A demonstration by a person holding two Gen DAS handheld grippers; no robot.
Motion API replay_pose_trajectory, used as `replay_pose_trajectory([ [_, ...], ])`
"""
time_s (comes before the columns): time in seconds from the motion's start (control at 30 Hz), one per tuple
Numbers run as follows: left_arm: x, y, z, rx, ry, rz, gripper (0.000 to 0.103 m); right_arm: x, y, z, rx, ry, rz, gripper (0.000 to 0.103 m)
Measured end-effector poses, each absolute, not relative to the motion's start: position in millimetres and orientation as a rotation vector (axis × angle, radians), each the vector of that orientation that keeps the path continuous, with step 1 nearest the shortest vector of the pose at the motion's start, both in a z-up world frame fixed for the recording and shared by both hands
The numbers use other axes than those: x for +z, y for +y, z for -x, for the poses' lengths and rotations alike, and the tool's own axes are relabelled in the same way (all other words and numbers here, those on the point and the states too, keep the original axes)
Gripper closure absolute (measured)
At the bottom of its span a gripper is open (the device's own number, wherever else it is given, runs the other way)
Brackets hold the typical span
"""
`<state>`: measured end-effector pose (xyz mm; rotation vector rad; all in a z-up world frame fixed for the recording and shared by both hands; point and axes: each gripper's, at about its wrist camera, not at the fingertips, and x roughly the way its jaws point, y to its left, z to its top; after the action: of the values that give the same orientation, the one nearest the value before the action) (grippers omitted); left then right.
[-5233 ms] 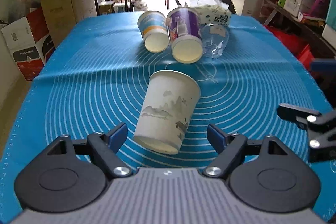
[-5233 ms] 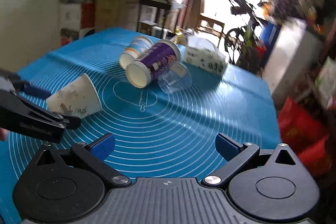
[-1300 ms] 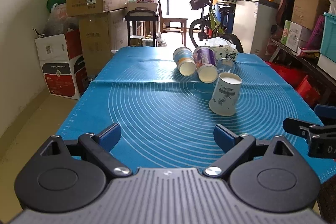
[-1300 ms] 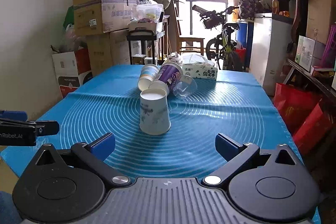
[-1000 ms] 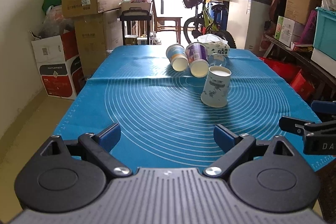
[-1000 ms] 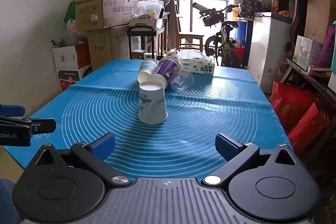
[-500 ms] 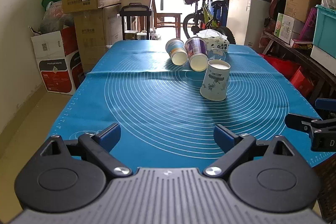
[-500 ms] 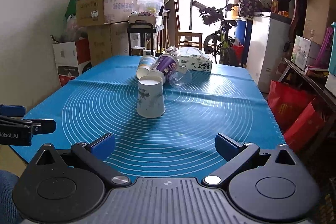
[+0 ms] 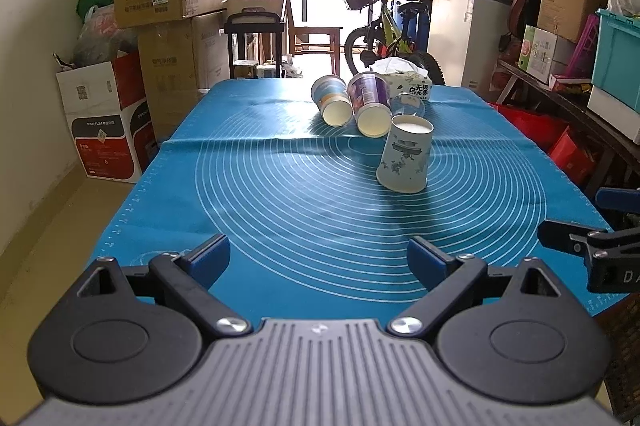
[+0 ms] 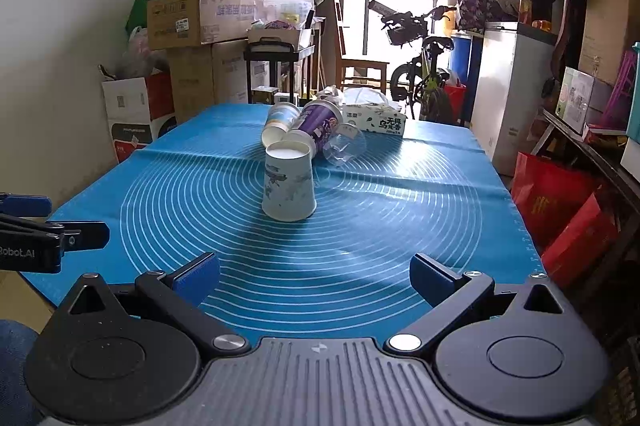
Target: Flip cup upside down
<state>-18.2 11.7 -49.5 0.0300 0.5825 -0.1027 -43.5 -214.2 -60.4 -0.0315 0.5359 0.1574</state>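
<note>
The left gripper (image 9: 318, 254) fills the bottom of its own view, its two blue-padded fingers spread wide apart with nothing between them, hovering at the near edge of the table. The right gripper (image 10: 314, 272) sits the same way in its view, fingers wide apart and empty, also at the near edge; each gripper's tip shows at the side of the other's picture. Beneath them a large blue mat (image 9: 280, 194) printed with pale concentric rings covers the whole table top, with a crease running across it towards the far end. On the mat, a little past its middle and towards the right side in the left view, the white paper cup (image 9: 405, 156) printed with a grey-blue pattern stands upside down, wide rim on the mat and narrow white base on top, well apart from both grippers. Just behind it, near the far edge, lies a tissue box (image 10: 376, 120) with white tissue poking out. In front of the box three cups lie on their sides, close together: a purple cup (image 9: 369, 103) with its mouth facing the cameras, a light blue and white cup (image 9: 331, 99) beside it on the left, and a clear plastic cup (image 10: 345, 146) on the right.
</note>
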Motion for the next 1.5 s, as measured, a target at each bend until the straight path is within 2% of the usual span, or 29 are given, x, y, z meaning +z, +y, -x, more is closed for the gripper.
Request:
replay_pose_trajectory([
  [1.5, -45.9, 9.6, 19.0, -0.111, 0.575, -0.046, 0.009, -59.7, -212.4, 47.1, 0.175, 0.539, 0.041, 0.0],
])
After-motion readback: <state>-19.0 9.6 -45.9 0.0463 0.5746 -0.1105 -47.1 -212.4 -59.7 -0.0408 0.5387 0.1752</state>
